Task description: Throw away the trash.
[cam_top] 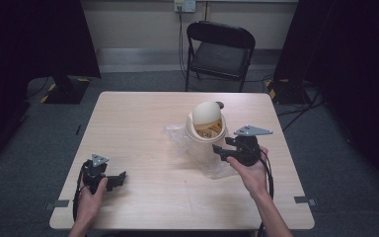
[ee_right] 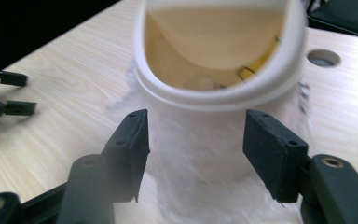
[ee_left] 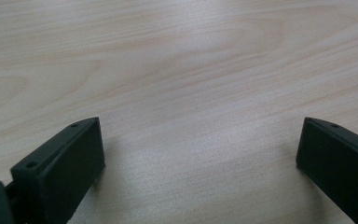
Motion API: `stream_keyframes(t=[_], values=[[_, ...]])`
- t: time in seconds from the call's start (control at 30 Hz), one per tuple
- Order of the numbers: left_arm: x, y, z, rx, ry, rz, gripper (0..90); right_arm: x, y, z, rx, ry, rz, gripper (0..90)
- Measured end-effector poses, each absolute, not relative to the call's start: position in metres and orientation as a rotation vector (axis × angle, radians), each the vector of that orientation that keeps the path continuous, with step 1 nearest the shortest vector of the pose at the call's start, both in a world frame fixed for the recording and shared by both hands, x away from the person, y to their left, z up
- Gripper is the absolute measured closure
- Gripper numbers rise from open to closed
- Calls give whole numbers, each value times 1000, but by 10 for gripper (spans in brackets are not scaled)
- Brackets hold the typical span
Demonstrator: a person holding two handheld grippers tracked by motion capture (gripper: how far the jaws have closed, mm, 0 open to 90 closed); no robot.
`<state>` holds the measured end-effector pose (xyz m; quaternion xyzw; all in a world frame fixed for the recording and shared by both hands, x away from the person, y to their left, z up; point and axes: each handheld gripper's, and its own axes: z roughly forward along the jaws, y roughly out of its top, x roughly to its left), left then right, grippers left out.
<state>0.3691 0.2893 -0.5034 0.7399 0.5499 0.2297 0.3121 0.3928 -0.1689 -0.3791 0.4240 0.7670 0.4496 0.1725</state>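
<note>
A: Nearest first. Left gripper (cam_top: pixel 121 178) sits low at the near left of the table (cam_top: pixel 143 118), held in the left hand (cam_top: pixel 91 190). Jaws?

B: Spread wide in its own view, bare wood between them, nothing held. Fingertip (ee_left: pixel 81 154) hovers just over the tabletop.

A: Right hand (cam_top: pixel 251 173)?

B: Near right side, holding the right gripper (cam_top: pixel 221 151), which points left toward the bin's base.

A: Jaw state on that one?

B: Partly apart, about midway. In the right gripper view the fingers (ee_right: pixel 133 140) stand either side of the bin's lower body and the clear plastic around it. Can't see pads pressing anything; gap visible both sides. Not gripping.

A: Where's the bin?

B: Small cream bin (cam_top: pixel 206 129) right of table centre, upright, swing lid (cam_top: pixel 207 112) tipped open. Something yellowish inside, too blurred to name.

A: Plastic?

B: Crumpled clear plastic bag (cam_top: pixel 180 140) lies under and around the bin, spreading left and toward the right gripper.

A: Behind?

B: Black folding chair (cam_top: pixel 219 49) beyond the far table edge, well apart from the bin.
</note>
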Motion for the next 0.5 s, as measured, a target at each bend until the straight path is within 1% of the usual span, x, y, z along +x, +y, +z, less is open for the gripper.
stream_keyframes(t=[0.5], values=[[369, 289, -503, 1947, 1455, 608, 6, 380, -217, -418, 1360, 2121, 1137, 279]])
